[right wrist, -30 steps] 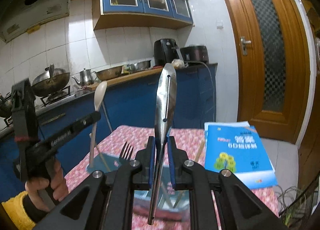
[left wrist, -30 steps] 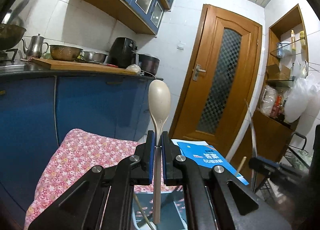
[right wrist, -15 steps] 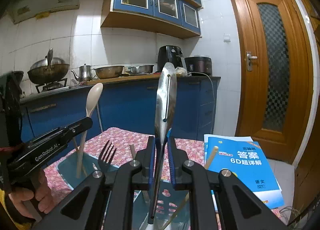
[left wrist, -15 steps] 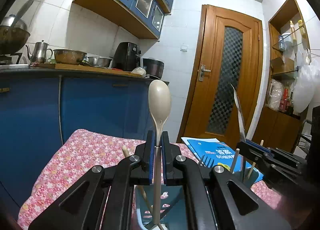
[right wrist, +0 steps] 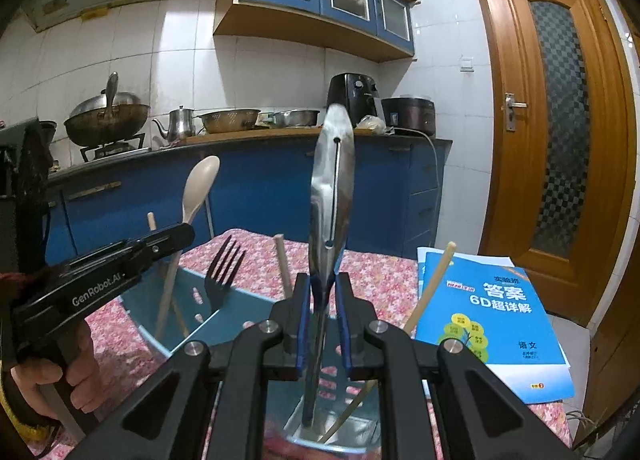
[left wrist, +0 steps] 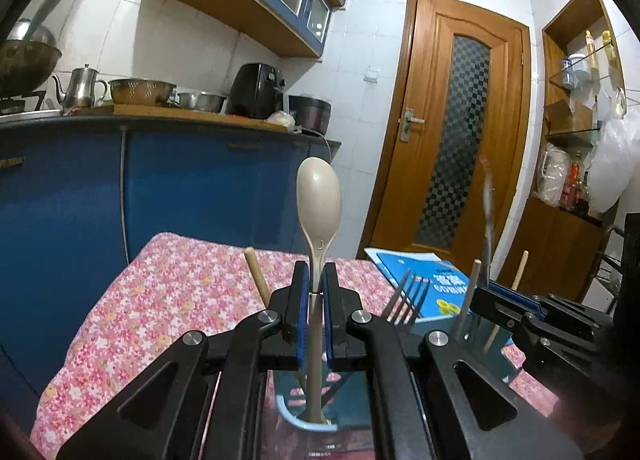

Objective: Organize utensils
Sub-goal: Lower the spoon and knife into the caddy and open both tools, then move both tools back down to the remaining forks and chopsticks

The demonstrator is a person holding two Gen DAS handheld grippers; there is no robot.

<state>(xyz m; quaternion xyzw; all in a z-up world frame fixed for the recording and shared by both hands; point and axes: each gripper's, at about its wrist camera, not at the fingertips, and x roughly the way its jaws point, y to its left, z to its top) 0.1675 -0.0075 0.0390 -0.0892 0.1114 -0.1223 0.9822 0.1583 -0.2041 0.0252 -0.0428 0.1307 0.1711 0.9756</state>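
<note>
**Two utensils poised over the holder**

Blue kitchen cabinets behind, a flowered cloth on the counter [left wrist: 132, 300], and a clear utensil holder [right wrist: 160, 324] right under you. Your left claw [left wrist: 316, 300] is clenched on the beige spoon [left wrist: 319, 204], handle down inside the holder. Your right claw [right wrist: 323, 300] grips the metal tongs [right wrist: 332, 188], tip low in it too. The spoon looks light and stiff; the tongs look slick, so keep hold low on the shank. A fork [right wrist: 224, 272] and chopsticks [right wrist: 430, 284] stand close by.
</note>
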